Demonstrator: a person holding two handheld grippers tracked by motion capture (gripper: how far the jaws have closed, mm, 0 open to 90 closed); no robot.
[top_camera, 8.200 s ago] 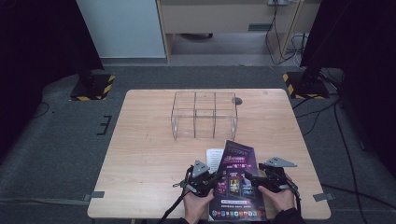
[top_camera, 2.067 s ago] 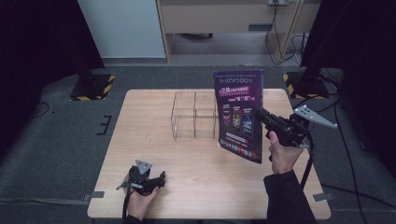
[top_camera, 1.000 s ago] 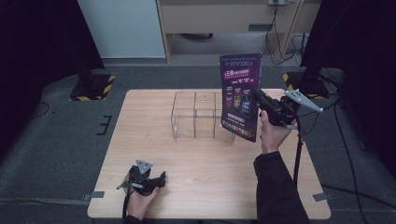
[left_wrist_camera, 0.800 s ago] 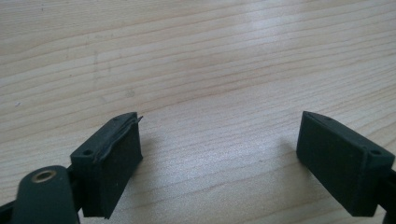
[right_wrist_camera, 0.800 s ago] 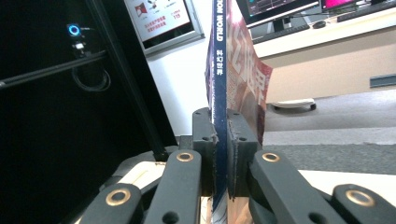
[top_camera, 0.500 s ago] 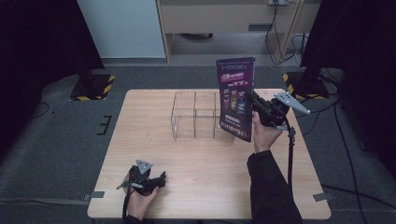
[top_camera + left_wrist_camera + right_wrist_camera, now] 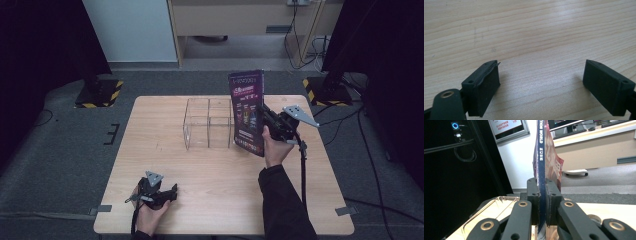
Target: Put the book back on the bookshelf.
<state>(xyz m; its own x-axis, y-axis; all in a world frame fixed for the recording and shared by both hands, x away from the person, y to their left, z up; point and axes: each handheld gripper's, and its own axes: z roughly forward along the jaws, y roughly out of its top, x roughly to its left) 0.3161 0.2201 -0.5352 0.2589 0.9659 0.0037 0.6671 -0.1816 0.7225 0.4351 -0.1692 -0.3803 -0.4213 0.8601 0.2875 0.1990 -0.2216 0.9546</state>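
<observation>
While the left gripper (image 7: 172,192) rests low at the near edge of the wooden table (image 7: 150,150), its jaws stand spread wide, with bare wood grain between the two black pads (image 7: 484,86) and nothing held. The person's left hand (image 7: 150,212) grips it from the bottom of the high view.

Farther out and to the right, the right gripper (image 7: 264,114) is raised above the table in the person's right hand (image 7: 272,147). Its jaws are pressed onto the spine of a magazine (image 7: 247,112), pinching it from both sides, as the right gripper view shows (image 7: 541,195). The magazine stands upright, its dark purple cover facing the high camera, at the right end of a clear plastic organizer (image 7: 207,122) with compartments; whether it touches the organizer cannot be told. The spine reads "…TON WORLD" above four Chinese characters, 科幻世界. The cover text is too small to read.

Beyond, in the right gripper view, a framed sign (image 7: 507,127) hangs on the wall, its print illegible apart from "115".
</observation>
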